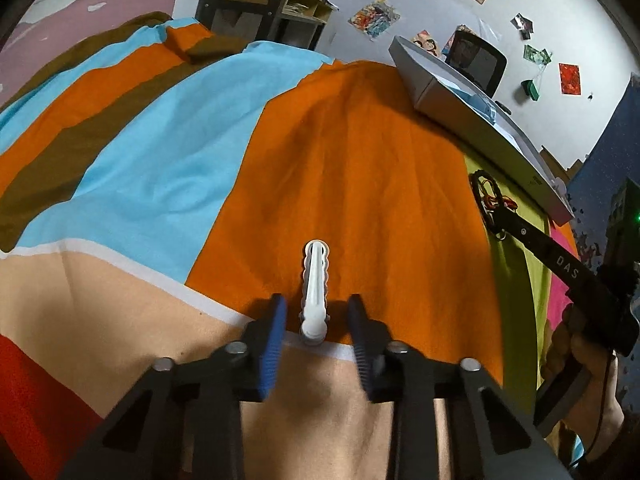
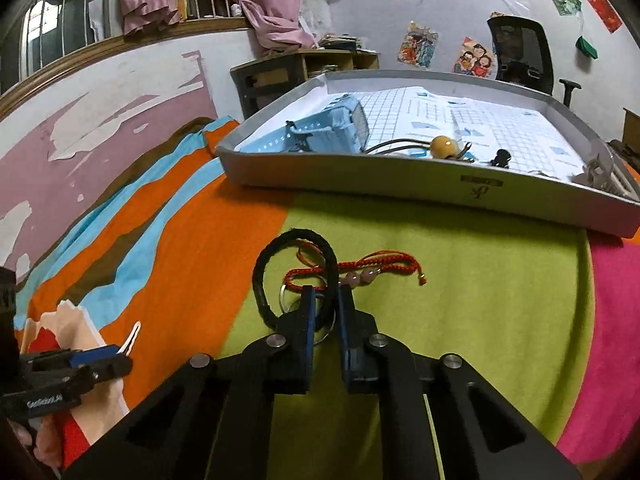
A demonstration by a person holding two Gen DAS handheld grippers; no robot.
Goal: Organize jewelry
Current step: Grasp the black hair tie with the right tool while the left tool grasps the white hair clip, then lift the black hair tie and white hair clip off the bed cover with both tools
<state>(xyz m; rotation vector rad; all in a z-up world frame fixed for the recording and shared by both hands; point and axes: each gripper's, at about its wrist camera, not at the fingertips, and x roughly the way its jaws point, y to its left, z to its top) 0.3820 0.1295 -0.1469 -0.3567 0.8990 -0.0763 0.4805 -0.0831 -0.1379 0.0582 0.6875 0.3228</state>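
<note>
We are sorting jewelry off a striped bedspread (image 1: 360, 160) into a grey tray (image 2: 400, 182), and we are judging the job as partly done. The tray is already holding several things: a light blue watch (image 2: 336, 128), a yellow bead on a cord (image 2: 443, 146), a small black piece (image 2: 501, 158) and something metallic at its right end (too blurred to name).

What is left on the bed is a small tangle and 1 clip. In the right wrist view the right claw (image 2: 324, 300) is closing around the black hair tie (image 2: 296, 276); its 2 jaws are standing a narrow gap apart with the loop's band running between them, and we cannot tell whether they are pinching it yet. A red braided bracelet (image 2: 360, 268) with pale beads is lying across that loop, with a metal ring (image 2: 288, 300) beneath, so the pieces may be lifting together.

In the left wrist view the left claw (image 1: 316, 316) is standing apart, with the white hair clip (image 1: 316, 284) lying between its fingertips on the orange stripe, untouched as far as we can see.

So 4 pieces are still waiting outside the tray, which is sitting just beyond the tangle.
</note>
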